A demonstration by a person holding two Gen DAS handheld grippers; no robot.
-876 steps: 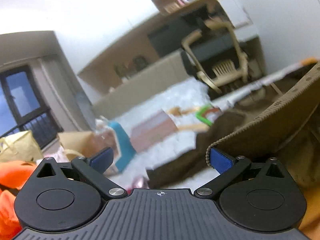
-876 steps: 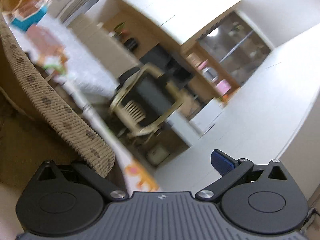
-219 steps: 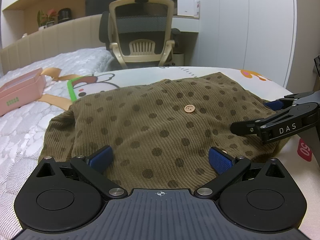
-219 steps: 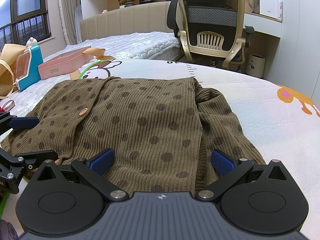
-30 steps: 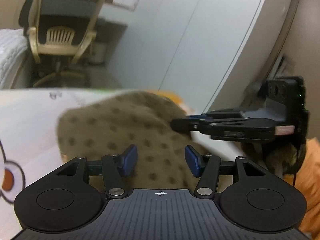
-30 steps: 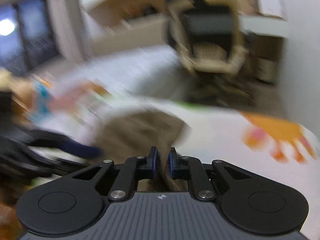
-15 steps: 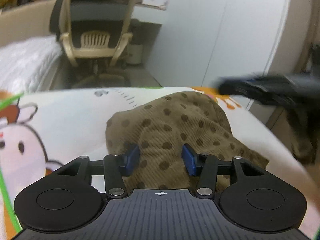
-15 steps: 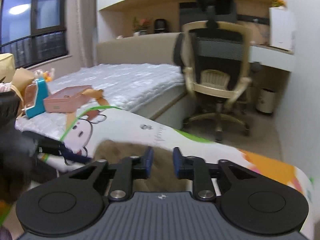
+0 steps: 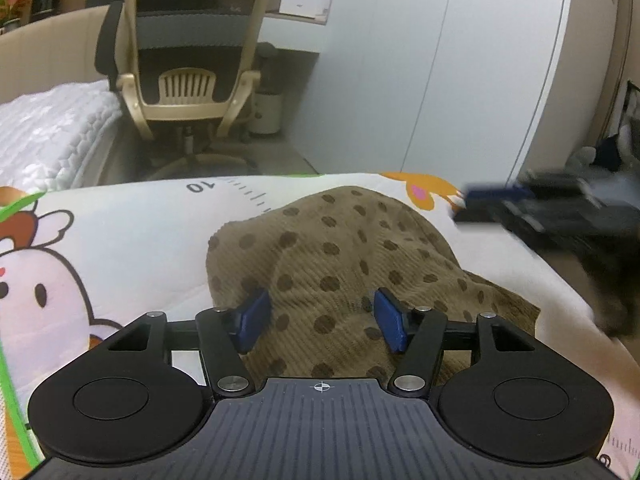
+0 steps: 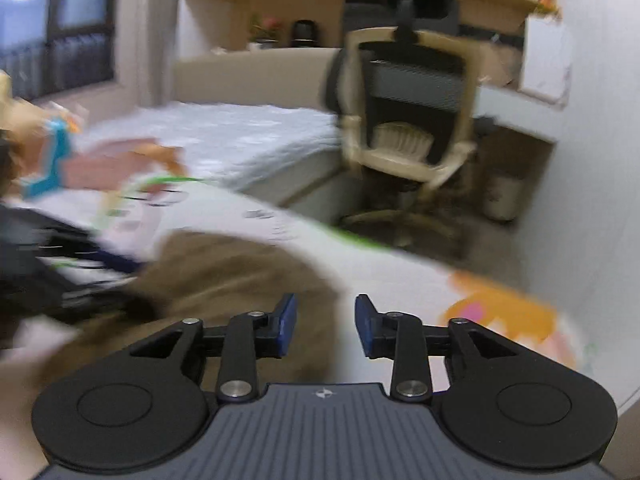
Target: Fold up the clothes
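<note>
A brown polka-dot corduroy garment (image 9: pixel 340 256) lies bunched in a folded heap on the cartoon-print mat (image 9: pixel 132 224). My left gripper (image 9: pixel 320 320) hovers just over its near edge, open, blue pads apart with cloth showing between them but not pinched. In the right wrist view the garment (image 10: pixel 224 276) appears as a blurred brown mound. My right gripper (image 10: pixel 325 320) is open above its right edge, holding nothing. The right gripper (image 9: pixel 520 204) also shows blurred at the right of the left wrist view, and the left gripper (image 10: pixel 72 264) blurred at the left of the right wrist view.
A beige and black office chair (image 9: pixel 188 60) stands beyond the mat's far edge, with a small bin (image 9: pixel 266 114) beside it. A white quilted bed (image 10: pixel 240 140) lies to the left, with a pink box (image 10: pixel 108 164) and a blue item (image 10: pixel 52 160). White cabinet doors (image 9: pixel 440 64) at right.
Both grippers have opened wider over the last second and let go of the garment, which now rests on the mat. The right gripper is swinging away, blurred.
</note>
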